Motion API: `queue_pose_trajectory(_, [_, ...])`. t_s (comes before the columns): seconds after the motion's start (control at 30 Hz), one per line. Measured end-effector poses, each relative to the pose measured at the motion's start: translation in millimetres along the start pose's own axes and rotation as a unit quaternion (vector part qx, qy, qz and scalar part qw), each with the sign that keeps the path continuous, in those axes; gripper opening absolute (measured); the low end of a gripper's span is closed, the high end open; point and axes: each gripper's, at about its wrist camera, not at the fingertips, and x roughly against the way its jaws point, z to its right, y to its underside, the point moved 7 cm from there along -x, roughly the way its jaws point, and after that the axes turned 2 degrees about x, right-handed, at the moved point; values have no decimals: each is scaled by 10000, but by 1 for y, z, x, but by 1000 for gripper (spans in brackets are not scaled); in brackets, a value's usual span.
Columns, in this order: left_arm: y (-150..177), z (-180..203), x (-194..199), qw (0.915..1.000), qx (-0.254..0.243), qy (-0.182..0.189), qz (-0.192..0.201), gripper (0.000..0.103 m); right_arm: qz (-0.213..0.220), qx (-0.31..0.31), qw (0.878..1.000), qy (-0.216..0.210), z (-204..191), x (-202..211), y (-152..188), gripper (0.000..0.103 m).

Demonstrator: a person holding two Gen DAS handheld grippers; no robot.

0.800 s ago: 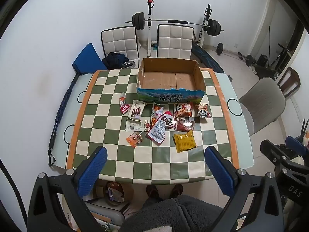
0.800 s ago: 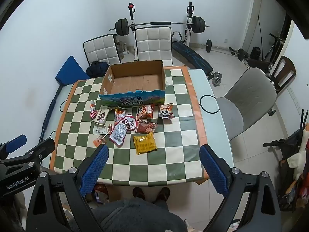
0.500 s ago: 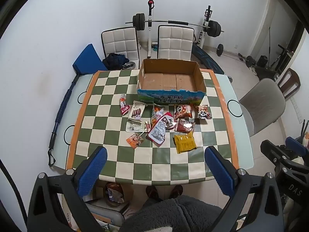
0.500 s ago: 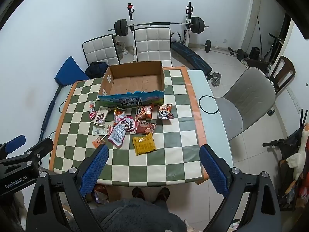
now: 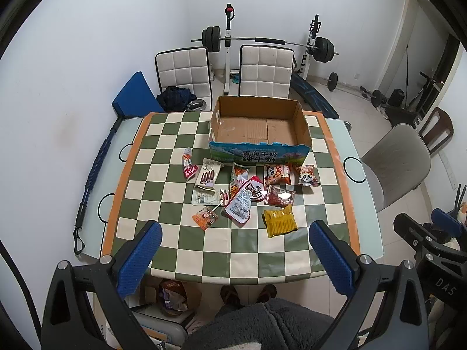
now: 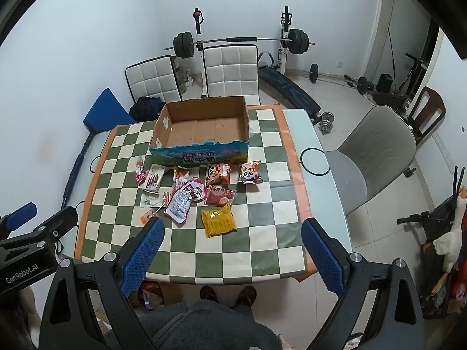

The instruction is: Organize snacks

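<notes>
Since the earlier frames the table scene has slid slightly lower and nearer in both views; the snacks themselves lie as before. The snack packets are scattered in the middle of each frame, on the checkered tablecloth (image 5: 256,250) just below the open cardboard box (image 5: 259,134), which stands empty in the upper centre with its printed blue front facing the cameras. Nearest the bottom lies a yellow packet (image 5: 279,221), with a dark red packet (image 5: 279,196) just above it. Two panda-print packets (image 5: 276,174) sit close under the box front. A silver-and-pink pouch (image 5: 240,204) overlaps a red one left of centre, and a chocolate-stick packet (image 5: 208,174) and a slim pink sachet (image 5: 188,168) lie further left.

The left gripper (image 5: 233,256) hovers at the lower edge of its view, tongs wide apart and holding nothing. The right gripper (image 6: 232,255) does likewise, tongs spread and empty. White padded chairs (image 5: 264,70) and a barbell rack (image 5: 262,40) stand beyond the table at upper centre; a grey chair (image 5: 397,160) sits at right.
</notes>
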Motion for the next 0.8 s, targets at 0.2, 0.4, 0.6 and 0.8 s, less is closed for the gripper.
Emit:
queue_pose_trajectory(0.2, [0, -3, 8, 9999, 11, 14, 109, 103, 27, 5, 10000, 14, -1, -3, 0, 97])
queue_pose_trajectory(0.4, [0, 0, 9, 9999, 17, 28, 141, 103, 84, -9, 10000, 26, -3, 4, -4, 97])
queue_pose_trajectory(0.6, [0, 0, 9, 9999, 21, 23, 163, 103, 95, -4, 10000, 21, -3, 3, -1, 97])
queue_pose_trajectory(0.8, [0, -1, 9, 9999, 14, 38, 161, 103, 121, -3, 9999, -16, -3, 7, -6, 97])
